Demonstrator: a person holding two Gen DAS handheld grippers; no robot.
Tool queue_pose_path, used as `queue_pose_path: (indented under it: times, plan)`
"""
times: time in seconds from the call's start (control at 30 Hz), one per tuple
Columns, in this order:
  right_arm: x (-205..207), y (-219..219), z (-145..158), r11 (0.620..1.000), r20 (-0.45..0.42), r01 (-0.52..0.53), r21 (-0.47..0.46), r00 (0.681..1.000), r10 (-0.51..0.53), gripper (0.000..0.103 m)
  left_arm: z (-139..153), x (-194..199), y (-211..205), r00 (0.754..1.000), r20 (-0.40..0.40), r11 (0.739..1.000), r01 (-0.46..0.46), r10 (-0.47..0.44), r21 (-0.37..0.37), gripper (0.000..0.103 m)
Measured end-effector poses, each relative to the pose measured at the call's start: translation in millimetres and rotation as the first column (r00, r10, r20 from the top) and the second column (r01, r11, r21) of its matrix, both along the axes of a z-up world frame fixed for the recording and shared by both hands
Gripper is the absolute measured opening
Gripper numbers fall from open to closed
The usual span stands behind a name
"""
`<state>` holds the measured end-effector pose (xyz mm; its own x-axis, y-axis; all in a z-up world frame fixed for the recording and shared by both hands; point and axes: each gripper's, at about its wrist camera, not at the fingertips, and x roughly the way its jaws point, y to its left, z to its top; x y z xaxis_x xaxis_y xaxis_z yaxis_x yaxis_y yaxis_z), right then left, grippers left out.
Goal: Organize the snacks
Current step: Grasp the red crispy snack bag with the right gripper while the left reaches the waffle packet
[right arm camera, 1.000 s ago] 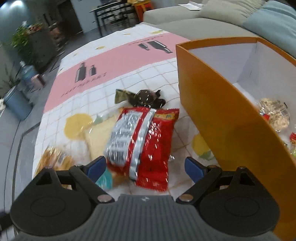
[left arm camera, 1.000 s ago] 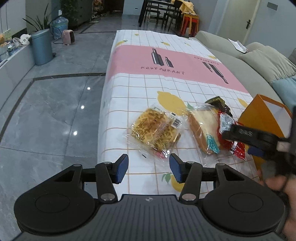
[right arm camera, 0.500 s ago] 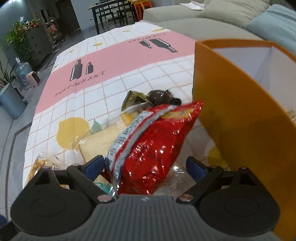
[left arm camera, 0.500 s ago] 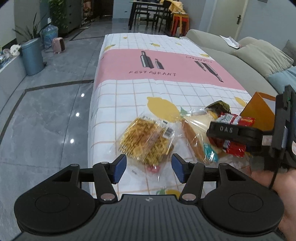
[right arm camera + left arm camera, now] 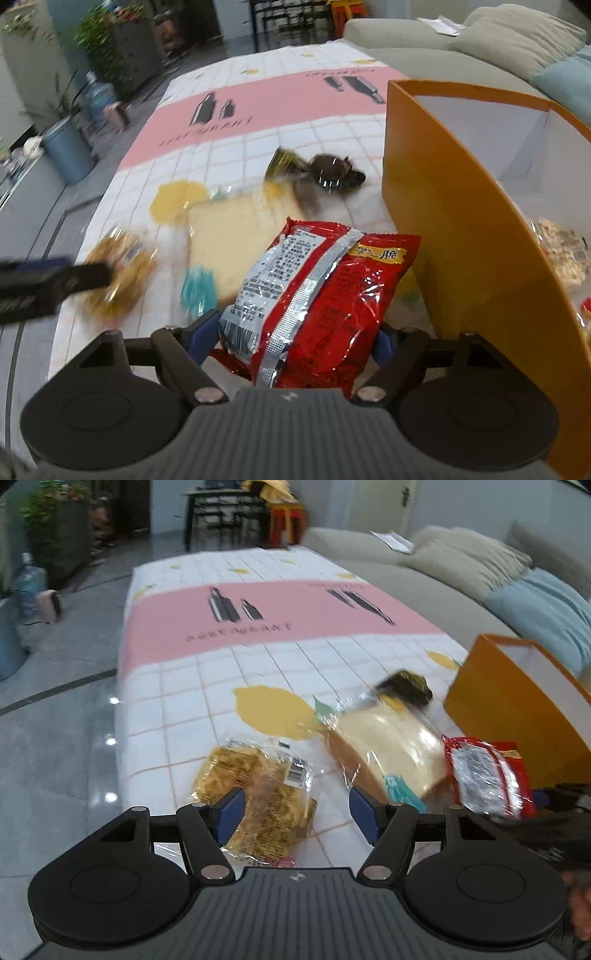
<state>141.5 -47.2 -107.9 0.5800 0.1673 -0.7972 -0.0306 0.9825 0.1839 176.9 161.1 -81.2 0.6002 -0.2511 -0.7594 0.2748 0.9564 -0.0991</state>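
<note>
Left claw (image 5: 295,814): I'm hovering it released, gripping nothing, over the yellow snack pack (image 5: 255,794).
Yellow snack pack: I'm leaving it on the tablecloth (image 5: 177,709), unsorted.
Bread pack (image 5: 388,753): lying beside it, waiting.
Dark wrapper (image 5: 325,170): waiting too.
Right claw (image 5: 291,334): I'm clenching it around the red chip bag (image 5: 314,295), lifted beside the box.
Orange box (image 5: 461,236): already holding some snacks; I judge three items remaining.

The red snack bag (image 5: 325,295) bears a yellow label at frame centre reading "脆". The tablecloth (image 5: 280,107) lettering is blurred, unreadable.
</note>
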Motion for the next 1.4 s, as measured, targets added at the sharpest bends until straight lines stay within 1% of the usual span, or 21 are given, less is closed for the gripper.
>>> queue_pose_path:
  times: [0.07,0.13,0.2,0.23,0.3,0.37,0.43,0.47,0.6,0.7,0.73,0.8,0.87,0.93,0.97,1.0,1.03,1.1,1.2,1.3,1.4]
  plan:
    - [-10.1,-2.3,2.3,0.999,-0.025,-0.033,0.020,0.999,0.033,0.079,-7.4,5.0,-3.5,1.000,-0.022,0.999,0.012,-0.012,0.033,0.081]
    - [-18.5,-4.1,2.5,0.998,-0.044,-0.056,0.030,0.997,0.057,0.079,-14.3,9.6,-6.0,1.000,-0.027,0.997,-0.004,0.007,0.078,0.083]
    - [-24.5,-4.8,-0.8,0.997,-0.070,-0.071,0.040,0.995,0.074,0.080,-17.2,11.7,-6.4,0.998,0.016,0.990,-0.065,0.063,0.129,0.083]
    - [-26.6,-5.0,-3.3,0.996,-0.090,-0.080,0.047,0.992,0.084,0.080,-18.3,13.9,-5.6,0.995,0.025,0.985,-0.097,0.094,0.144,0.085]
    - [-28.3,-3.9,-12.1,0.991,-0.147,-0.113,0.066,0.982,0.122,0.083,-22.2,18.3,-1.4,0.993,0.017,0.984,-0.122,0.121,0.129,0.090]
    - [-32.5,-1.6,-14.6,0.987,-0.130,-0.151,0.059,0.979,0.158,0.083,-24.7,22.8,3.5,0.990,0.004,0.986,-0.139,0.139,0.097,0.096]
    - [-32.4,2.1,-16.5,0.984,-0.125,-0.174,0.037,0.976,0.177,0.087,-26.8,25.2,3.5,0.991,-0.008,0.988,-0.133,0.134,0.082,0.099]
    - [-31.7,3.3,-17.5,0.983,-0.125,-0.180,0.037,0.975,0.183,0.091,-28.0,25.8,2.0,0.993,-0.014,0.989,-0.120,0.121,0.089,0.101]
    - [-31.3,5.2,-18.0,0.989,-0.130,-0.142,0.052,0.981,0.147,0.096,-35.4,25.4,-8.2,0.998,-0.001,0.987,-0.065,0.066,0.149,0.103]
    - [-26.0,7.6,-18.9,0.994,-0.140,-0.099,0.056,0.984,0.106,0.098,-45.1,28.7,-21.1,0.999,-0.010,0.975,-0.042,0.046,0.217,0.103]
    - [-23.8,8.9,-19.2,0.996,-0.140,-0.080,0.050,0.986,0.086,0.098,-46.8,27.7,-24.1,0.999,0.010,0.973,-0.041,0.040,0.227,0.103]
    - [-21.1,10.9,-19.7,0.999,-0.127,-0.041,0.035,0.991,0.045,0.098,-46.5,32.2,-21.0,0.998,-0.014,0.980,-0.049,0.053,0.192,0.103]
    - [-21.2,11.9,-21.2,1.000,-0.101,-0.012,0.016,0.995,0.013,0.098,-45.1,35.7,-16.0,0.994,-0.027,0.981,-0.097,0.103,0.170,0.103]
    - [-23.9,14.6,-22.1,0.999,-0.072,-0.036,-0.028,0.997,0.033,0.091,-43.5,33.7,-13.5,0.991,-0.015,0.978,-0.128,0.132,0.164,0.101]
    - [-26.0,17.4,-22.2,0.996,-0.053,-0.059,-0.073,0.997,0.055,0.082,-43.0,31.5,-14.2,0.991,-0.001,0.976,-0.134,0.136,0.169,0.098]
    - [-28.1,19.6,-22.3,0.990,-0.036,-0.079,-0.115,0.996,0.076,0.076,-42.8,29.5,-15.1,0.991,0.007,0.976,-0.130,0.131,0.175,0.098]
    - [-30.2,20.4,-22.7,0.985,-0.024,-0.102,-0.140,0.995,0.100,0.076,-42.6,27.9,-15.9,0.992,0.012,0.976,-0.128,0.128,0.177,0.097]
    - [-32.5,15.9,-22.4,0.985,-0.013,-0.111,-0.134,0.994,0.110,0.072,-42.5,25.2,-15.8,0.991,0.016,0.975,-0.137,0.137,0.173,0.096]
    - [-31.5,8.8,-21.9,0.985,-0.012,-0.127,-0.118,0.992,0.126,0.072,-40.7,23.1,-14.9,0.986,0.014,0.975,-0.164,0.164,0.153,0.094]
    - [-32.6,2.6,-19.9,0.990,-0.018,-0.124,-0.073,0.992,0.123,0.072,-35.5,18.9,-11.8,0.984,0.015,0.978,-0.178,0.177,0.109,0.091]
    - [-38.0,1.1,-14.5,0.989,0.001,-0.140,-0.044,0.990,0.140,0.072,-30.0,15.4,-5.3,0.981,0.000,0.979,-0.196,0.196,0.049,0.089]
